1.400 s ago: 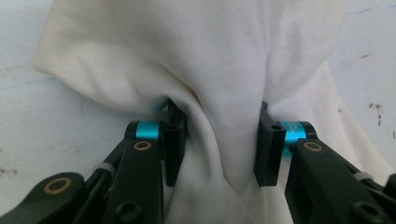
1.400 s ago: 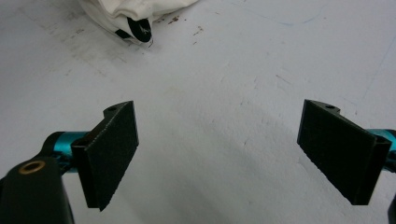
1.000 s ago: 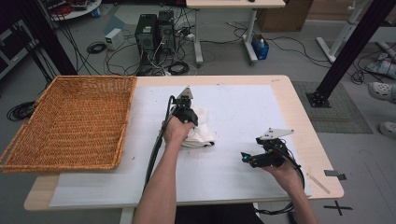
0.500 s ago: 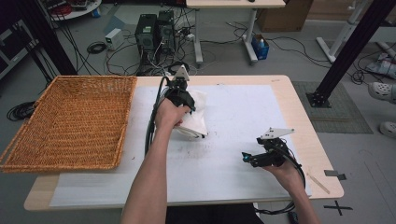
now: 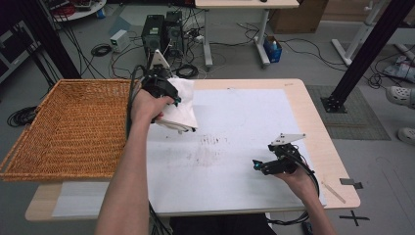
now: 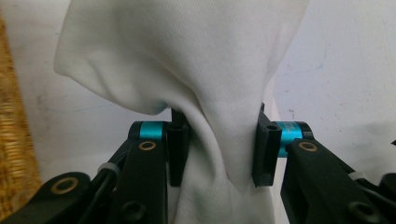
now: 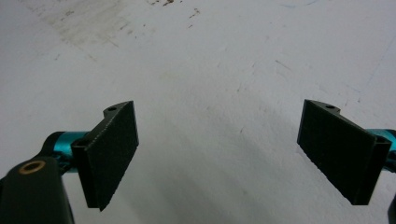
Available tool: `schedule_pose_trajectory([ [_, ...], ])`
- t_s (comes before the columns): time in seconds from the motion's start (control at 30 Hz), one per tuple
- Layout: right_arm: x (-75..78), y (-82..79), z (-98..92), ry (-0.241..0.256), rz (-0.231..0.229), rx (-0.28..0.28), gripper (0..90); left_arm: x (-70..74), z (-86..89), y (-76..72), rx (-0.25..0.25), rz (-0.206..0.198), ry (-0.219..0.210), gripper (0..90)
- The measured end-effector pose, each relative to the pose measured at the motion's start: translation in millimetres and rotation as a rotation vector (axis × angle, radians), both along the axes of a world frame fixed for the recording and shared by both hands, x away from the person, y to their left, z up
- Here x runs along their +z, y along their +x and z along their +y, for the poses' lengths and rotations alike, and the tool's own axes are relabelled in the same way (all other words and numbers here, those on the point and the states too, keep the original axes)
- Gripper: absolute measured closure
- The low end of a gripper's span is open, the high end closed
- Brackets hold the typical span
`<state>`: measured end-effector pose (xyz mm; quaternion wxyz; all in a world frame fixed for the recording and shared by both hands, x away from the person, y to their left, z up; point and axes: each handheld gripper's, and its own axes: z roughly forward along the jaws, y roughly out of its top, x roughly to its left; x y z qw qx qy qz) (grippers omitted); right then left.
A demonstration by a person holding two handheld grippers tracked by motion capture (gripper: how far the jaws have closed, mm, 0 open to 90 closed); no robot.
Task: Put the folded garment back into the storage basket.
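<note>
Left tongs (image 6: 218,154) clamp a bunched white cloth (image 5: 180,104), lifted above the table (image 5: 313,127) beside the wicker basket (image 5: 63,132); right tongs (image 7: 233,149) hang wide open over the white sheet (image 5: 235,112).

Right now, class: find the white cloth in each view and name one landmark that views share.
High view: white cloth hangs from the left tool, upper left of centre, beside the wicker basket.
Left gripper view: cloth at centre, pinched between the jaws.
Right gripper view: not in it.
Shared landmark: the white table sheet.
</note>
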<state>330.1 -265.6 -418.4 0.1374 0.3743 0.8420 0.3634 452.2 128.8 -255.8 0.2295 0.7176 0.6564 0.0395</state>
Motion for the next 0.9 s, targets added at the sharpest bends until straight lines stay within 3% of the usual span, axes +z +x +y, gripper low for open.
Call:
schedule_pose_trajectory([
  [0.13, -0.3, 0.3, 2.3, -0.008, 0.001, 0.008, 12.2, 6.9, 25.3, -3.2, 0.043, -0.004, -0.013, 65.2],
  [0.43, 0.0, 0.6, 5.5, -0.016, 0.003, 0.023, 12.2, 15.2, 78.9, -6.4, 0.126, -0.013, 0.012, 65.1],
  [0.57, 2.7, -0.7, 3.4, -0.003, -0.006, 0.017, 12.2, 9.7, 97.2, -8.0, 0.14, -0.004, 0.021, 64.9],
  [0.77, 5.0, -0.9, 3.1, -0.006, -0.01, 0.021, 12.2, -15.3, 150.1, -19.0, 0.245, 0.005, -0.011, 64.6],
  [0.87, 4.4, -0.7, 4.4, -0.01, -0.004, 0.024, 12.2, -25.8, 172.7, -24.9, 0.311, -0.003, -0.026, 64.3],
  [0.9, 4.3, -0.6, 4.7, -0.013, -0.004, 0.029, 12.2, -25.8, 172.7, -24.9, 0.311, -0.003, -0.026, 64.3],
])
